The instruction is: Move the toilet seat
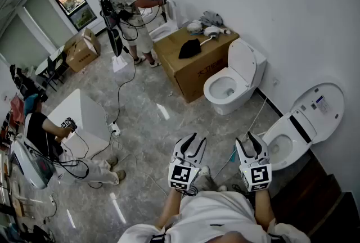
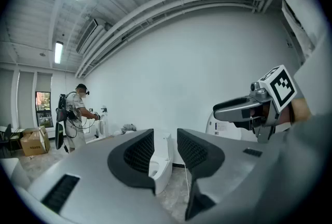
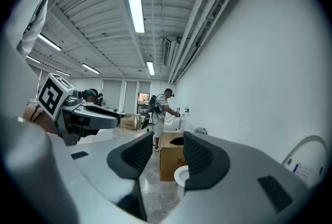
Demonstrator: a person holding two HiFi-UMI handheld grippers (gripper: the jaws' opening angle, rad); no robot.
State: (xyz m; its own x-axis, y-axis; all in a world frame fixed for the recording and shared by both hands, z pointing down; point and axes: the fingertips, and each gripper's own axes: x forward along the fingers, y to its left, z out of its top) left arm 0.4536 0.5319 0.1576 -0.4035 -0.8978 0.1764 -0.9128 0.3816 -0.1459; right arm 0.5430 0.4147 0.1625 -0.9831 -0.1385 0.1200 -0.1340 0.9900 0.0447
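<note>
Head view: shows left gripper (image 1: 198, 138) and right gripper (image 1: 244, 137) side by side above the floor (image 1: 146, 124) — toilet seat (image 1: 271, 140) just right of them, lid (image 1: 320, 104) raised.
Left gripper view: fingers (image 2: 137, 153) narrow, empty.
Right gripper view: fingers (image 3: 199, 155) narrow, holding nothing — cardboard box (image 3: 168, 163) beyond.

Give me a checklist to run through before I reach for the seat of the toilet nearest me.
1. Left gripper empty: ok. Its jaws are together with nothing between them.
2. Right gripper empty: ok. Same state.
3. Jaws opened for a grasp: not ok. Both are shut.
4. Lid of the nearest toilet raised: ok. It leans back towards the wall.
5. Seat position: cannot tell for sure. It seems to lie down on the bowl.
6. Grippers at the seat: not ok. Both hang over the floor, apart from the toilet, the right one nearer to it.
</note>
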